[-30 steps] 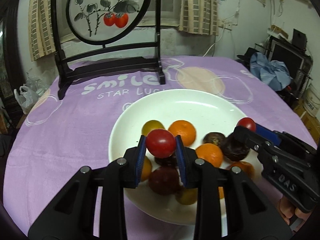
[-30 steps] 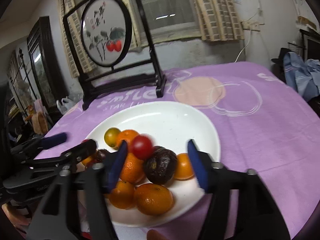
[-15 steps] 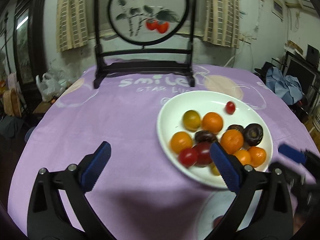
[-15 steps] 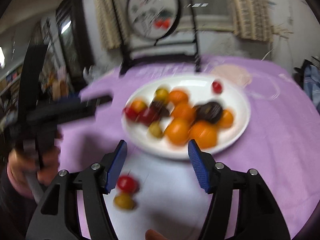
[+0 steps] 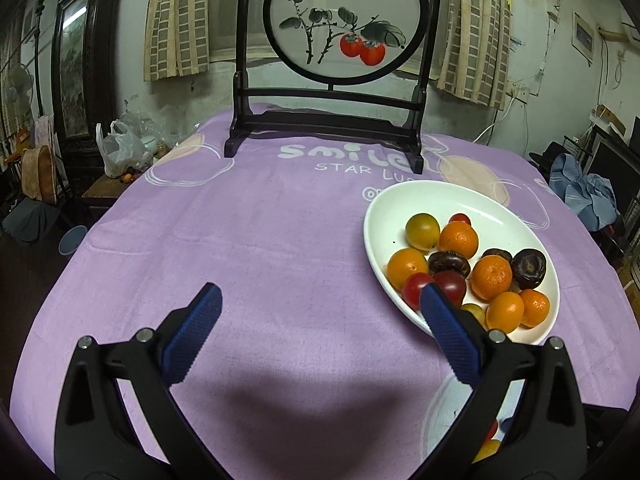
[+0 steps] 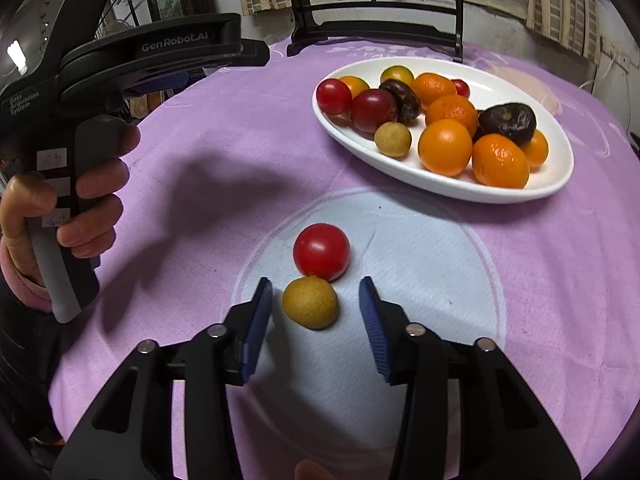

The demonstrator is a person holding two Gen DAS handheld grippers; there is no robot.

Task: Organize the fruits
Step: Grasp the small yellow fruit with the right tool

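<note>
A white oval plate [image 5: 424, 196] [image 6: 560, 176] holds several oranges, red tomatoes, dark fruits and small yellow fruits. On the pale circle printed on the cloth lie a red tomato [image 6: 321, 251] and a small yellow fruit [image 6: 309, 302], touching each other. My right gripper [image 6: 316, 300] is open, its jaws either side of the yellow fruit and not touching it. My left gripper [image 5: 320, 312] is open and empty over the purple cloth, left of the plate. The left gripper's body also shows at the left of the right wrist view [image 6: 132, 60].
A dark wooden stand with a round painted screen [image 5: 340, 20] stands at the table's far side. The purple tablecloth [image 5: 248, 240] covers the round table. A plastic bag [image 5: 120, 148] and furniture are beyond the left edge, clothes [image 5: 580, 192] at the right.
My left gripper has let go of the red tomato and opened, then drawn back left of the plate. My right gripper has pulled off the plate and come down around the yellow fruit.
</note>
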